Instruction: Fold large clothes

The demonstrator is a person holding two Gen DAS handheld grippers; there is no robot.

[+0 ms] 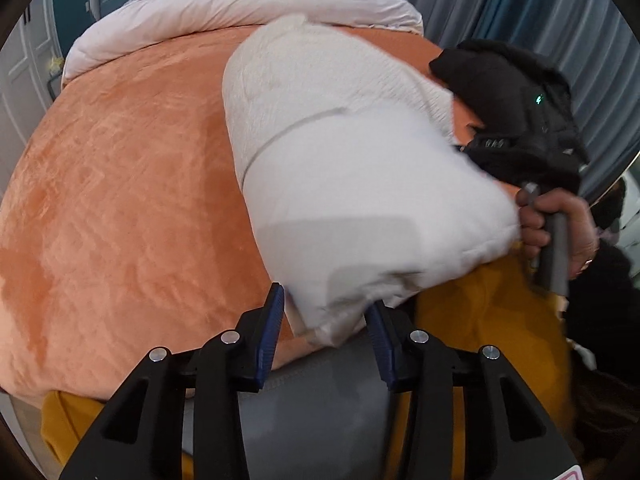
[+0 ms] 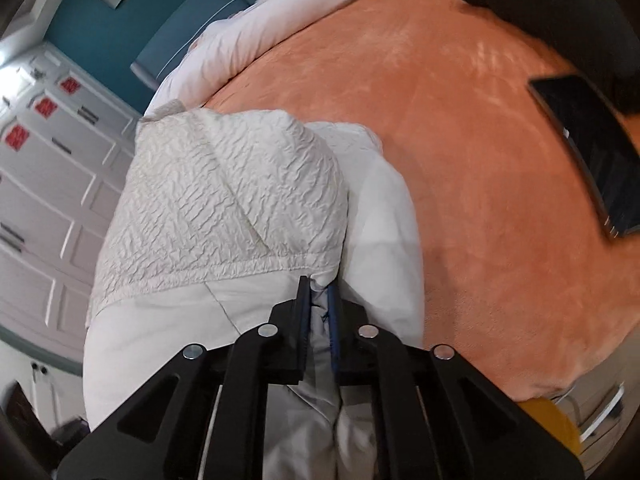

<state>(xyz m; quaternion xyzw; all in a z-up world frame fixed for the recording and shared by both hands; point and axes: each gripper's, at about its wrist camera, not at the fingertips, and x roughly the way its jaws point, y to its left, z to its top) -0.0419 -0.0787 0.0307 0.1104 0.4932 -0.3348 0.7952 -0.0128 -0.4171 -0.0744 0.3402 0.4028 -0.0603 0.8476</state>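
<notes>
White padded cloth fills the space at both pairs of jaws. The right gripper (image 2: 319,300) has its jaws nearly closed, with only a thin fold of the coat (image 2: 224,200) pinched between the blue pads (image 2: 333,320); this grip looks firm. The left gripper (image 1: 326,316) has its jaws wide apart, and a corner of the coat (image 1: 360,184) sits between them. The pads do not press it, as far as I can see, so I judge the left one holds nothing.

From the left jaws the coat goes away toward 12 o'clock and a little to 1 o'clock; its long axis runs from the near bed edge toward the pale duvet (image 1: 240,8) at the head. It lies on the orange blanket (image 1: 120,160), partly lifted at the near end. The right hand (image 1: 560,224) is at 3 o'clock from the left jaws, at the far side of the same near end.

So both grippers are at the near end, and the right one already has it. The coming fold, I think, depends on the left jaws closing on that corner first.

Further out, a black jacket (image 1: 512,96) lies at 1 o'clock, and a dark phone (image 2: 588,152) rests on the blanket (image 2: 460,140).
</notes>
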